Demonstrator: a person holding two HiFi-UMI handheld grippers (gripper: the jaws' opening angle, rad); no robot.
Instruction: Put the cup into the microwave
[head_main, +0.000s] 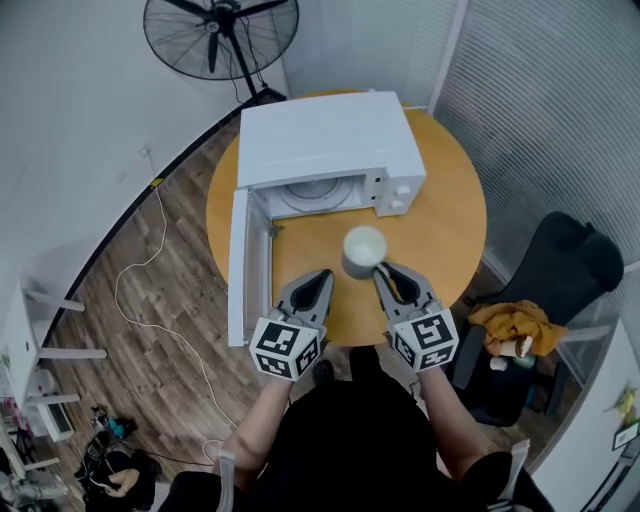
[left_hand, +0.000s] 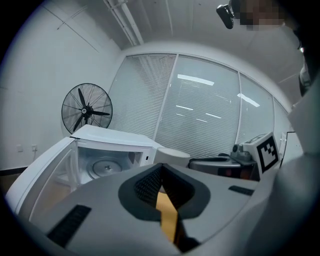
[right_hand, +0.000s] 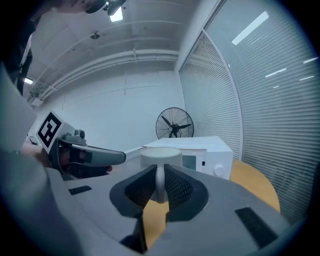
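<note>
A white cup (head_main: 364, 250) hangs just above the round table, in front of the microwave (head_main: 330, 140). My right gripper (head_main: 383, 272) is shut on the cup's handle; in the right gripper view that handle (right_hand: 159, 182) stands upright between the pads, with the cup's rim (right_hand: 160, 154) above. The microwave door (head_main: 238, 265) is swung wide open to the left, showing the turntable (left_hand: 104, 167) inside. My left gripper (head_main: 322, 276) is shut and holds nothing, close to the left of the cup. In the left gripper view the cup (left_hand: 172, 156) shows just past the jaws.
The round wooden table (head_main: 450, 220) carries only the microwave. A standing fan (head_main: 220, 35) is behind it, and a black chair (head_main: 560, 270) with a yellow cloth is at the right. A white cable (head_main: 150, 270) lies on the wood floor at the left.
</note>
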